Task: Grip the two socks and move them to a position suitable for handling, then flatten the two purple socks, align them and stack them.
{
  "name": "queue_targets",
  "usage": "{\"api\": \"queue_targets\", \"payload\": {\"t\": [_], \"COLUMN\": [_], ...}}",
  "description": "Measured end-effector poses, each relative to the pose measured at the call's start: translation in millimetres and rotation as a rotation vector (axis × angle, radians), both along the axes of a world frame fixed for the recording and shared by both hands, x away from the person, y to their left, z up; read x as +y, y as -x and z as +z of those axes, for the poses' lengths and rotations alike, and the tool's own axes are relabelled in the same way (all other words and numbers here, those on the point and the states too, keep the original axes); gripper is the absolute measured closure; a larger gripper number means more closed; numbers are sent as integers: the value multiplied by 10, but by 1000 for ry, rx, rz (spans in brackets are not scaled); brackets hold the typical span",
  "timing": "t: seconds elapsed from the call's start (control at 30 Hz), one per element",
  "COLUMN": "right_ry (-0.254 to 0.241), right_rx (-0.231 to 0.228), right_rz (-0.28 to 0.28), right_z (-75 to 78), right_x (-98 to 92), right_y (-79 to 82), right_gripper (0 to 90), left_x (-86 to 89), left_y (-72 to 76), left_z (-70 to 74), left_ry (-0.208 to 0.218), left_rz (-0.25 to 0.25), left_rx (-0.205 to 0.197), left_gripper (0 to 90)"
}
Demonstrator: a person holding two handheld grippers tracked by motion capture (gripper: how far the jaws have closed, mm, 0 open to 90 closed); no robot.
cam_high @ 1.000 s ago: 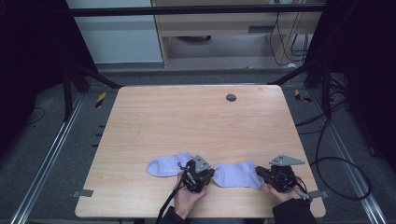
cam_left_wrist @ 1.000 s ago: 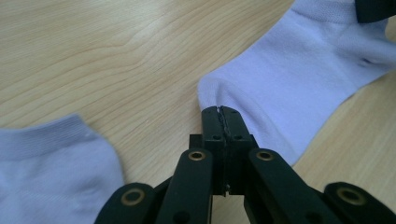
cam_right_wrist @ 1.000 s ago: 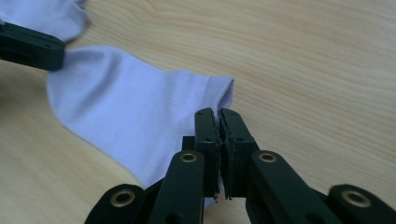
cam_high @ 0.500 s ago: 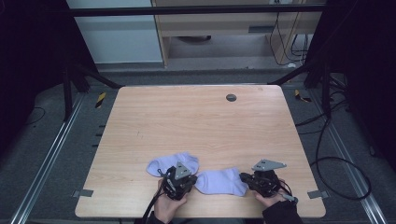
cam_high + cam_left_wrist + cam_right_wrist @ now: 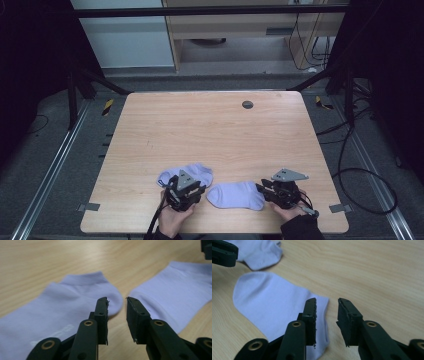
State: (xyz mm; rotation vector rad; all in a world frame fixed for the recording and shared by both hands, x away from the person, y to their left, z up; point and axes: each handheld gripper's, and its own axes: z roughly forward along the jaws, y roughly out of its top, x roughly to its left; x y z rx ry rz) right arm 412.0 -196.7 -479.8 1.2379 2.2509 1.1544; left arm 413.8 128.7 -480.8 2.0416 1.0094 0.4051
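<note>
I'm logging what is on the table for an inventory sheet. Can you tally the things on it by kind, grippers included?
Pale lilac socks: 2, the left sock and the right sock
Hand-held grippers: 2, the left gripper and the right gripper, both with jaws apart and nothing between them
Total: 4

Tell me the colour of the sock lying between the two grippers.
Pale lilac, plain with no pattern; the sock shows best in the right gripper view.
</note>
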Motion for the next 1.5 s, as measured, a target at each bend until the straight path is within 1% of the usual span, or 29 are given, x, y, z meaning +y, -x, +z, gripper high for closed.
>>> {"api": "queue_targets", "payload": {"t": [0.03, 0.07, 0.13, 0.17, 0.2, 0.23, 0.37, 0.47, 0.5, 0.53, 0.57, 0.6, 0.63, 0.67, 0.7, 0.73, 0.77, 0.87, 0.9, 0.93, 0.97, 1.03, 1.13, 1.2, 1.27, 1.3, 1.33, 1.4, 1.5], "right_ry": [0, -17, -35, -35, -48, -48, -76, -80, -87, -90, -90, -94, -97, -98, -98, -98, -92, -70, -67, -64, -64, -54, -26, -17, -4, -4, 20, 28, 48], "right_rx": [0, -13, -29, -29, -44, -44, -70, -76, -78, -77, -77, -77, -73, -70, -70, -69, -68, -67, -66, -65, -65, -61, -52, -33, -17, -17, -12, -11, 5], "right_rz": [0, -7, -12, -12, -16, -16, -19, -6, 3, 10, 10, 14, 20, 20, 20, 23, 28, 41, 42, 46, 46, 49, 55, 55, 58, 58, 62, 66, 66], "right_z": [0, 35, 71, 71, 113, 113, 184, 207, 212, 212, 212, 209, 206, 204, 204, 203, 194, 180, 175, 163, 163, 136, 74, 14, -30, -30, -80, -101, -151], "right_x": [0, 20, 56, 56, 107, 107, 260, 406, 526, 584, 584, 645, 759, 813, 813, 852, 969, 1117, 1152, 1207, 1207, 1292, 1425, 1508, 1556, 1556, 1596, 1607, 1636], "right_y": [0, -17, -43, -43, -78, -78, -159, -216, -257, -280, -280, -303, -347, -367, -367, -382, -424, -481, -495, -520, -520, -562, -639, -695, -717, -717, -738, -749, -764], "right_gripper": [669, 643, 608, 608, 585, 585, 563, 538, 511, 505, 505, 496, 484, 479, 479, 475, 471, 470, 470, 469, 469, 476, 499, 512, 521, 521, 541, 550, 605], "left_x": [45, 117, 201, 201, 279, 279, 442, 570, 614, 659, 707, 763, 837, 869, 869, 922, 973, 1036, 1057, 1064, 1064, 1073, 1077, 1102, 1126, 1126, 1158, 1173, 1190], "left_y": [-11, -30, -53, -53, -75, -75, -139, -172, -180, -188, -195, -205, -216, -217, -217, -215, -214, -214, -215, -217, -217, -221, -243, -260, -267, -267, -277, -283, -296], "left_z": [24, 61, 103, 103, 134, 134, 164, 162, 158, 151, 144, 132, 115, 108, 108, 98, 88, 68, 58, 45, 45, 19, -16, -56, -85, -85, -121, -138, -175], "left_ry": [5, 15, 20, 20, 27, 27, 42, 52, 58, 62, 63, 64, 65, 67, 67, 74, 79, 77, 68, 68, 68, 59, 43, 36, 29, 29, 23, 21, 15], "left_rz": [15, 44, 71, 71, 90, 90, 139, 171, 184, 194, 202, 211, 222, 226, 226, 237, 242, 253, 256, 258, 258, 254, 258, 262, 268, 268, 281, 285, 284], "left_rx": [-9, -23, -45, -45, -50, -50, -62, -62, -60, -59, -57, -52, -42, -42, -42, -38, -34, -30, -25, -24, -24, -12, -5, 4, 10, 10, 19, 22, 38], "left_gripper": [693, 658, 618, 600, 592, 585, 552, 536, 526, 523, 523, 517, 501, 499, 497, 497, 495, 491, 491, 490, 490, 491, 496, 521, 537, 546, 555, 560, 597]}}
